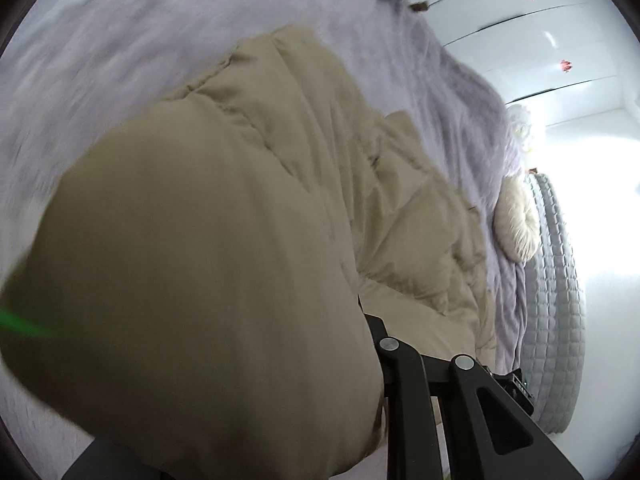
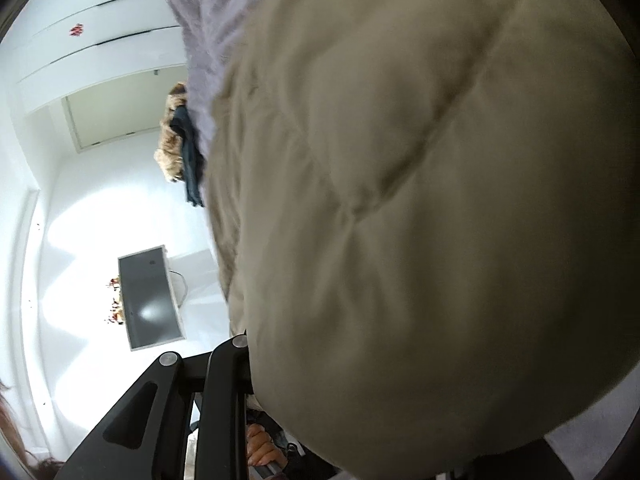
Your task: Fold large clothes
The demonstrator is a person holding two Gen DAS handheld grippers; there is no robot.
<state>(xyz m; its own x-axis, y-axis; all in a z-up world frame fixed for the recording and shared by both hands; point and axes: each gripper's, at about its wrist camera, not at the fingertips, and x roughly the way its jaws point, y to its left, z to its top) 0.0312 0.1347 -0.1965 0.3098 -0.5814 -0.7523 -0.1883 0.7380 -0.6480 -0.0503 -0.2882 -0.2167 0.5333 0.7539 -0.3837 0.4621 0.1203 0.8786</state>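
Observation:
A large beige quilted puffer coat [image 1: 248, 184] lies on a lavender fleece blanket [image 1: 120, 32] over the bed. A lifted fold of it bulges close to the left wrist camera and hides my left gripper's fingertips; only a black linkage arm [image 1: 404, 364] shows beside the fabric. In the right wrist view the coat [image 2: 420, 200] fills most of the frame and covers my right gripper's fingertips; its black linkage arm [image 2: 224, 376] runs into the fabric. Both grippers seem to hold the coat, but the jaws are hidden.
A grey quilted mattress edge [image 1: 556, 300] and a cream fluffy cushion [image 1: 516, 220] lie at the bed's right side. White wardrobe doors [image 1: 540, 40] stand behind. A dark garment on a tan fluffy item [image 2: 180, 148] sits at the bed's edge. A monitor [image 2: 150, 296] is against the white wall.

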